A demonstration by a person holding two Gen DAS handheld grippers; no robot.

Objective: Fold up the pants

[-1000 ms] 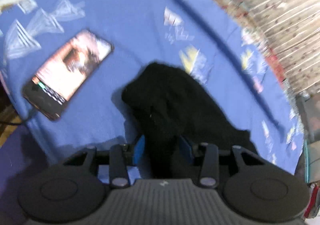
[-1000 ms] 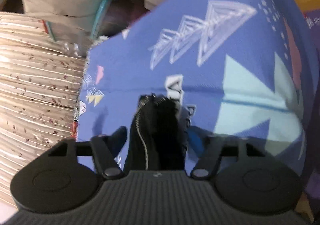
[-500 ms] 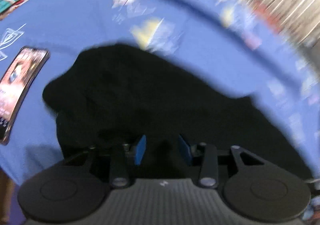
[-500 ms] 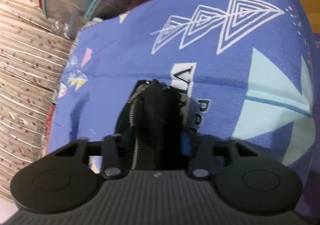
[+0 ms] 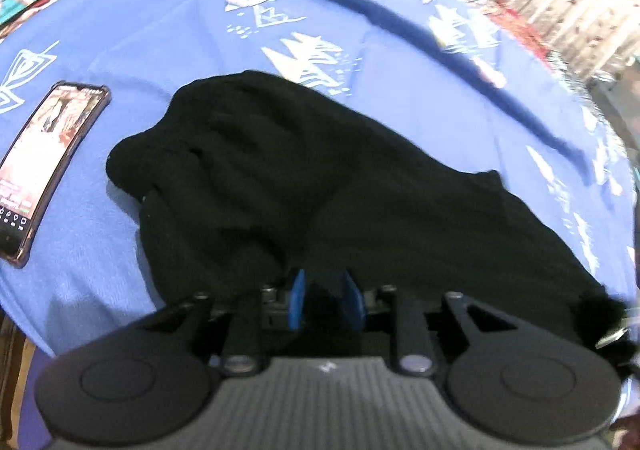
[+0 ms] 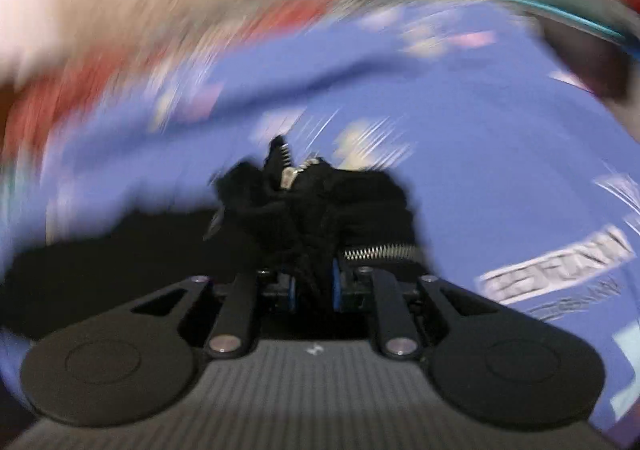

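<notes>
Black fabric of the pants (image 5: 320, 178) lay spread across the blue patterned bedsheet (image 5: 168, 22), directly ahead of the left claw (image 5: 325, 300) and running off to its right. The left claw was nearly closed, its blue pads (image 5: 298, 298) pinching the near edge of the garment. A phone (image 5: 44, 166) with a lit screen lay on the sheet well to the left of that claw, clear of the fabric but close to its bunched far-left corner.

Risk 1: if the fold were carried leftward, the fabric could sweep over or drag the phone. Cause: the small gap between the bunched corner and the phone.

Risk 2: the left grip appeared to hold only a thin edge. A sharp pull could slip it free and let the panel collapse.

The right claw (image 6: 314, 288) was also nearly closed, clamped on a thick wad of the pants with a zipper (image 6: 380, 251) lying just ahead and to its right. That view was heavily smeared, which suggested fast motion.

Risk 3: a bunched grasp tends to produce an uneven fold line. Cause: several layers were gathered between the pads instead of one flat hem.

Risk 4: the metal teeth might snag on the sheet or catch in the claw.
</notes>
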